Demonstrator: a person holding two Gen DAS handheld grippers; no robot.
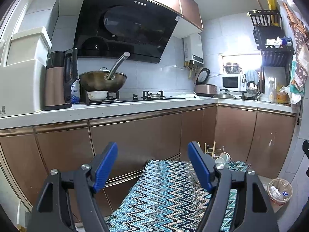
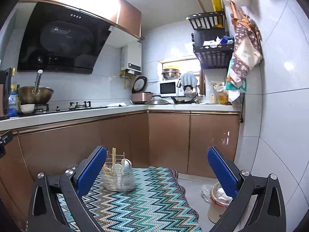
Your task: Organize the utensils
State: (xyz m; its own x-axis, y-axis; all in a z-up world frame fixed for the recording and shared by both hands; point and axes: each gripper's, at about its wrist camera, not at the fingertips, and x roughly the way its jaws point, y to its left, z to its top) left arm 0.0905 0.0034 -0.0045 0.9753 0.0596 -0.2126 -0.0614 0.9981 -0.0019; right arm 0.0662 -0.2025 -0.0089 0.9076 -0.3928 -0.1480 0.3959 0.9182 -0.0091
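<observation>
You are facing an L-shaped kitchen with brown cabinet doors [image 2: 168,135] below a white counter [image 1: 135,106]. A black range hood [image 1: 127,32] hangs over the stove, where a wok [image 1: 103,80] sits on a burner. Closer to you lies a zigzag-patterned cloth [image 2: 150,199] in teal, blue and beige, spread over a low surface.

Your task's thing, the wire utensil basket [image 2: 118,179], stands on that cloth at its far end. It holds wooden chopsticks [image 2: 114,154] standing upright and pale spoons [image 2: 123,166].

Your right gripper [image 2: 156,154] has its jaws spread wide with nothing between them. In the right wrist view the basket sits just right of the left blue pad, ahead of the jaws and off to their left side, not touching.

Your left gripper [image 1: 152,148] also has its jaws wide apart and empty. In the left wrist view the basket [image 1: 216,154] is partly hidden behind the right blue pad, so it lies ahead and outside the gap, to the right.

A bin [image 2: 218,201] with rubbish stands on the floor right of the cloth.
</observation>
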